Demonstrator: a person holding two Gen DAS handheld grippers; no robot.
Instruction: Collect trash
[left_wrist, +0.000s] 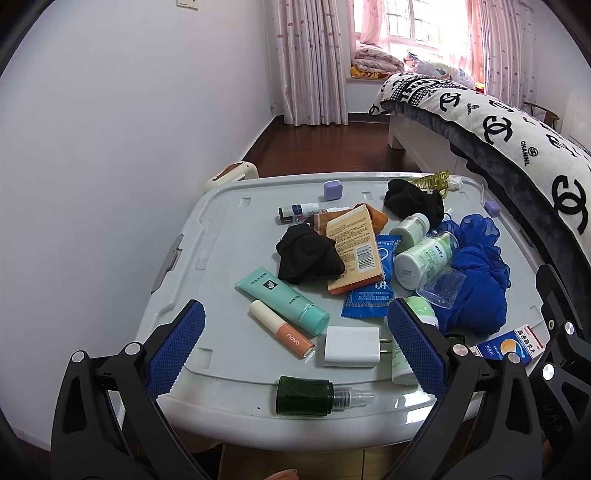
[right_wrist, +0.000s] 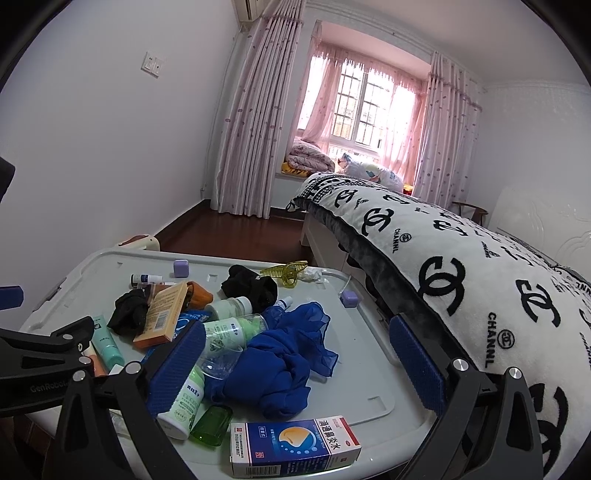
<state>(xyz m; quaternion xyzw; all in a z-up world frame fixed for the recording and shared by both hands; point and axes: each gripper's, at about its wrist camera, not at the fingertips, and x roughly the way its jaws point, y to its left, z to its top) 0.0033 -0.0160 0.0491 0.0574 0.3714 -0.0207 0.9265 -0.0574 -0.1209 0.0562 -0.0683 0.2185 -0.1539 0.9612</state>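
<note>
A grey plastic lid (left_wrist: 221, 258) serves as a tabletop strewn with clutter. An orange box (left_wrist: 354, 254), a blue packet (left_wrist: 369, 299), a crumpled tissue (left_wrist: 456, 181) at the far right corner, a clear plastic cup (left_wrist: 441, 286) and a blue medicine box (right_wrist: 295, 446) lie on it. My left gripper (left_wrist: 295, 332) is open and empty, hovering above the near edge over a white charger (left_wrist: 351, 346). My right gripper (right_wrist: 295, 354) is open and empty above a blue mesh cloth (right_wrist: 280, 362).
Also on the lid: black socks (left_wrist: 308, 254), a teal tube (left_wrist: 284, 301), a dark green spray bottle (left_wrist: 306, 395), white-green bottles (left_wrist: 424, 258), a yellow hair claw (left_wrist: 436, 181) and purple cases (left_wrist: 332, 190). A bed (right_wrist: 480, 295) stands close on the right, a white wall on the left.
</note>
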